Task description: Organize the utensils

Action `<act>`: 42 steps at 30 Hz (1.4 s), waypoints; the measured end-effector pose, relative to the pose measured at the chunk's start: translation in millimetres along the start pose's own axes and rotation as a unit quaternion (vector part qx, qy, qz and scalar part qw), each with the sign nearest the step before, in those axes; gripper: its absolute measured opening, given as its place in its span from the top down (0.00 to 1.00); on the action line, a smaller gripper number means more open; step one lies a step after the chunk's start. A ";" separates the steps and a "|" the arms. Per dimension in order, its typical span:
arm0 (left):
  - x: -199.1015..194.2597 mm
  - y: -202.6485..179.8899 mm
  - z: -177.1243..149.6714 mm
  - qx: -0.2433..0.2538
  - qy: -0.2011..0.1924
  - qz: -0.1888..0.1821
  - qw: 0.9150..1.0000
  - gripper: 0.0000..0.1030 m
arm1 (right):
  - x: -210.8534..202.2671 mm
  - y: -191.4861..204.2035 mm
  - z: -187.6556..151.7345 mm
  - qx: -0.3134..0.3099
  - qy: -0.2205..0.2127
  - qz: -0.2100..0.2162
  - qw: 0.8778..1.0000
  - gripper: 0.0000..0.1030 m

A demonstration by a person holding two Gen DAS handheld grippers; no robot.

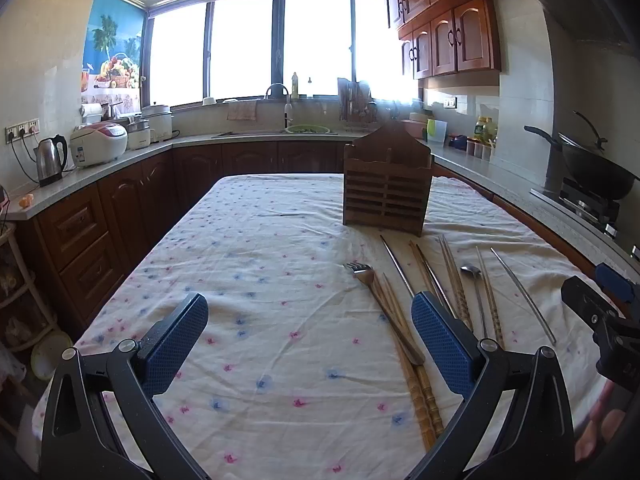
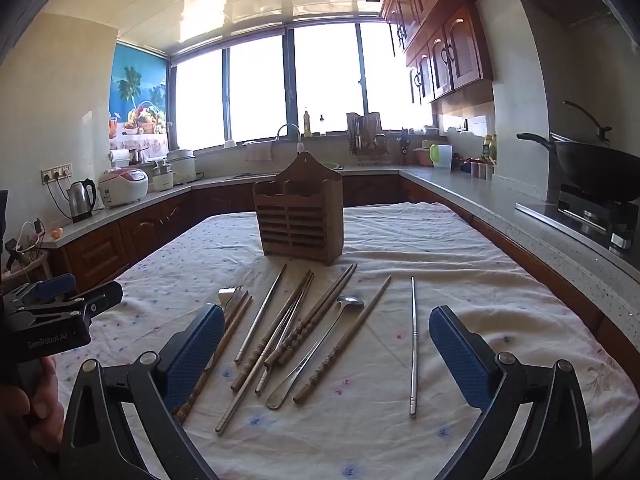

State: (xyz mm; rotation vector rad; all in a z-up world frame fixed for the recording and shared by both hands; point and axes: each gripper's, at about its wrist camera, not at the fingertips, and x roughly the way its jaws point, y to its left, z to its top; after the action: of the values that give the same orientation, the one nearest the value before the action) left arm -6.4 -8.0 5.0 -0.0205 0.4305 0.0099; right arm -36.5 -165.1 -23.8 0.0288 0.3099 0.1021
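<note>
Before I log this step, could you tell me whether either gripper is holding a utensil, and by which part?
Nothing is held: the left gripper and right gripper are both open above the tablecloth.

Utensils spread on table before holder

Wooden utensil holder (image 2: 298, 216) stands upright on the clothed table (image 2: 460, 256), behind a row of loose utensils. Left to right in the right wrist view: fork (image 2: 230, 296), wooden and metal chopsticks (image 2: 296, 320), spoon (image 2: 320, 344), one wooden chopstick (image 2: 344, 340), then a lone metal chopstick (image 2: 413, 344) well apart. Counters surround the table.
</note>
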 end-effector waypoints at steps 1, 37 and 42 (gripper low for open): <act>-0.2 -0.4 0.1 0.001 0.000 0.000 1.000 0.00 | 0.1 -0.2 -0.6 0.000 0.000 0.001 1.000 0.00; -3.5 -1.1 1.8 -0.003 -0.003 -0.006 1.000 0.00 | -1.5 4.3 2.6 0.003 -0.006 0.013 1.000 0.00; -3.2 -0.8 1.2 -0.004 -0.002 -0.007 1.000 0.00 | -1.6 5.0 2.3 0.003 -0.006 0.013 1.000 0.00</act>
State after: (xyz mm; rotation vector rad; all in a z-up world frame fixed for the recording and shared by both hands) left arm -8.8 -8.7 7.5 -0.0315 0.4266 -0.0024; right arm -37.8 -160.3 -20.9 0.0392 0.2985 0.1261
